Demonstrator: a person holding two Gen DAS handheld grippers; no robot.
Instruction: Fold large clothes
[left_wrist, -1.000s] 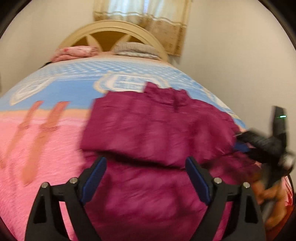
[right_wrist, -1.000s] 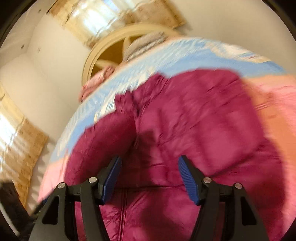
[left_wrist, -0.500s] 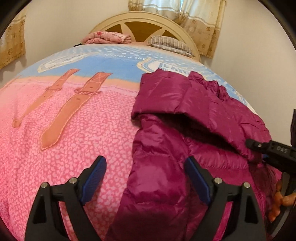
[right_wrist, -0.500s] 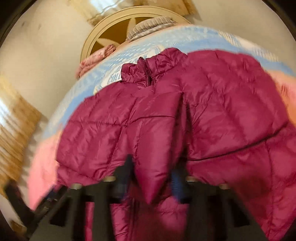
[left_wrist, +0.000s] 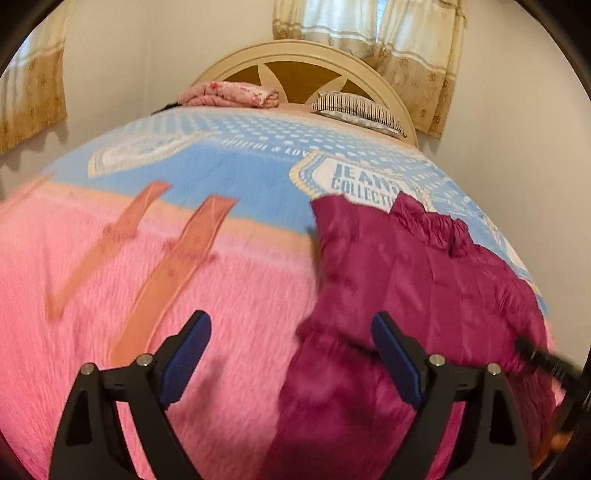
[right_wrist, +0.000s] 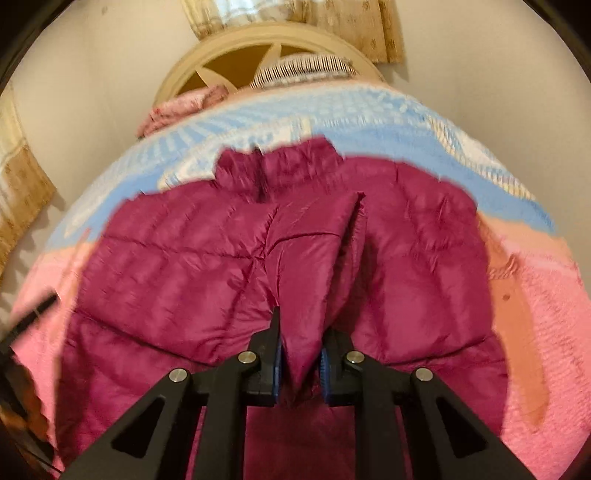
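A magenta quilted puffer jacket (right_wrist: 177, 258) lies on the bed, collar toward the headboard. My right gripper (right_wrist: 300, 360) is shut on a raised fold of the jacket, likely a sleeve (right_wrist: 314, 258), and holds it up over the jacket's middle. In the left wrist view the jacket (left_wrist: 424, 280) lies at the right. My left gripper (left_wrist: 291, 360) is open and empty, hovering over the jacket's left edge and the pink bedspread (left_wrist: 110, 302). The right gripper's black tip (left_wrist: 543, 362) shows at the far right edge.
The bed has a pink and blue printed cover and a cream headboard (left_wrist: 295, 55). A pink folded blanket (left_wrist: 229, 92) and a striped pillow (left_wrist: 358, 110) lie at the head. Walls and curtains (left_wrist: 406, 37) surround the bed.
My right gripper has closed on a jacket fold and lifted it. My left gripper has swung left, so the jacket sits further right in its view.
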